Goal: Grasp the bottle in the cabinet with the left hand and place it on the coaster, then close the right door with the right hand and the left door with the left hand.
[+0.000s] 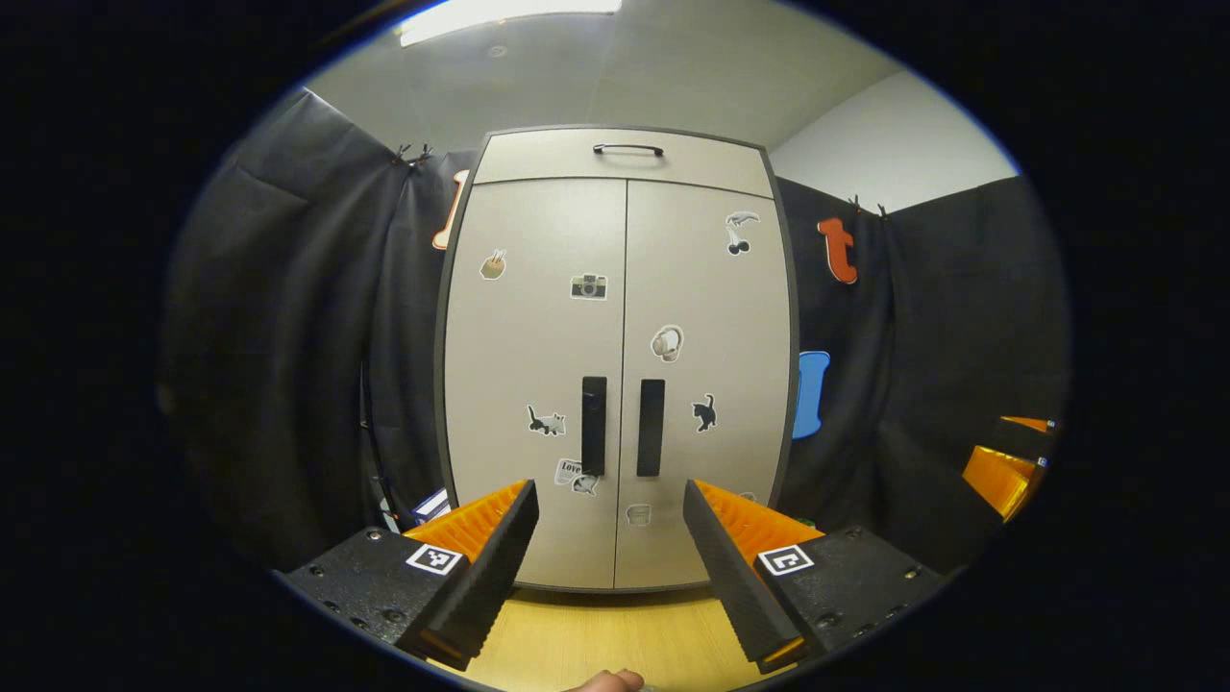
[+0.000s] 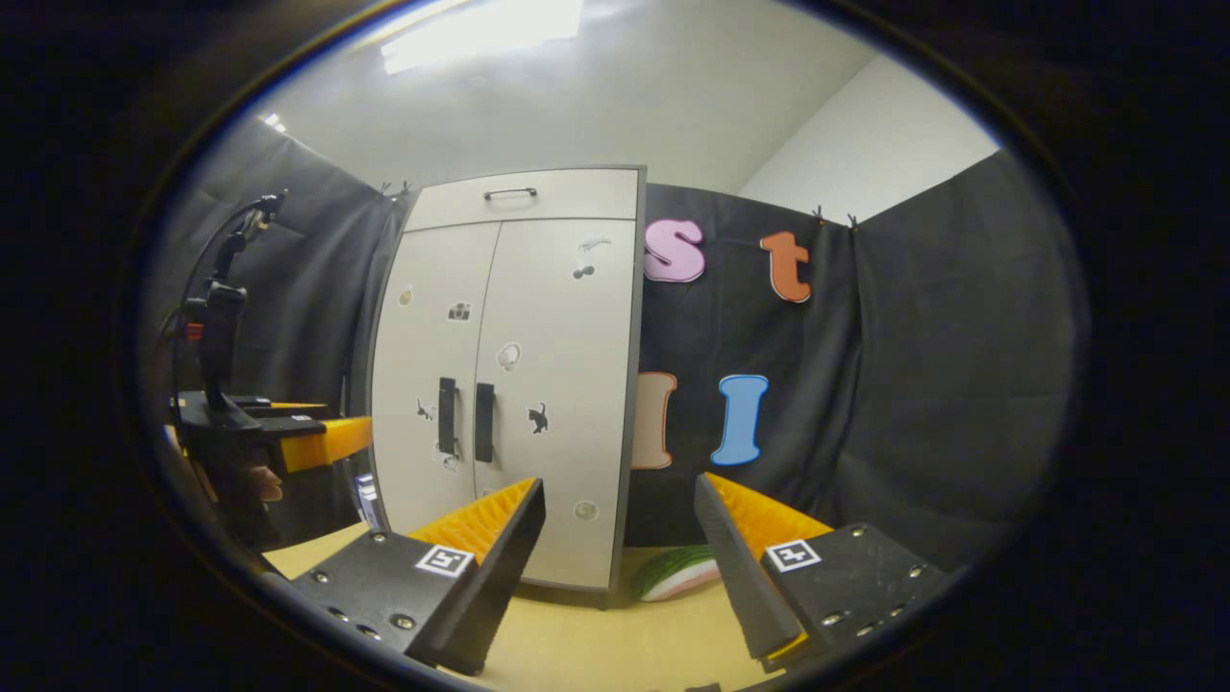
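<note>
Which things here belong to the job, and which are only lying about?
For the job:
- cabinet, both doors shut
- left door
- right door
- left claw, open
- right claw, open

Lying about:
- green, slice-shaped thing on the table beside the cabinet
- stickers on the doors
- top drawer

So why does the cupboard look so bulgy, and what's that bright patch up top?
Left gripper view: the fisheye lens bows the cabinet outward like a barrel. Right gripper view: the cabinet leans and curves, and the ceiling light glares white, washing out detail around it. Both views darken toward the edges.
</note>
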Demonstrator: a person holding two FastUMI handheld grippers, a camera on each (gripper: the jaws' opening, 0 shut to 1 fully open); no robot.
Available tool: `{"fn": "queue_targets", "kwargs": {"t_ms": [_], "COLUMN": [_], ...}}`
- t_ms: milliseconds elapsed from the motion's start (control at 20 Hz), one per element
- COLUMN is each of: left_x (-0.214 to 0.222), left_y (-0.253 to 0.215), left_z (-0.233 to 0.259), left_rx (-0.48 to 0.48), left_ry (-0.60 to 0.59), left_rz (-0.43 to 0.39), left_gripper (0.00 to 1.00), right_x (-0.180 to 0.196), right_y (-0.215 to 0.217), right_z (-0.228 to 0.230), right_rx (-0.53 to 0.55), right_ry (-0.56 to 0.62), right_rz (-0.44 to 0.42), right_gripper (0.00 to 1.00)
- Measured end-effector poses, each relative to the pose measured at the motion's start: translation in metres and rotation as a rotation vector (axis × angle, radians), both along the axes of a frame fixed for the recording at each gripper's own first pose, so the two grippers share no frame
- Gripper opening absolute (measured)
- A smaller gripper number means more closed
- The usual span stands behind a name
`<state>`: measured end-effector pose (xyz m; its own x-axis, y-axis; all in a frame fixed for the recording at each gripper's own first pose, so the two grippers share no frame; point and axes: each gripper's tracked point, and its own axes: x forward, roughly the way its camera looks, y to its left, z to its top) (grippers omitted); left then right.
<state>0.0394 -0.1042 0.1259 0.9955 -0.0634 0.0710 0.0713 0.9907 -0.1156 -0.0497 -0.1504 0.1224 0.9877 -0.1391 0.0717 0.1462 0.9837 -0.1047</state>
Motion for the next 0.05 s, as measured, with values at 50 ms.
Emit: {"fn": "queue_targets", "kwargs": {"t_ms": [50], "left_x": [-0.0006], "left_y": [0.0001], "left_z": [0.0016], "left_rx": [-0.004], "left_ry": [-0.005], "left_rz": [0.003], "left_gripper": [0.96], "right_x": [-0.0004], "right_y": [-0.0001], "right_z": [-0.0006], "right_rx": [0.000], "right_ry": [0.001], "right_rz": [-0.001], "right_gripper": [0.92]}}
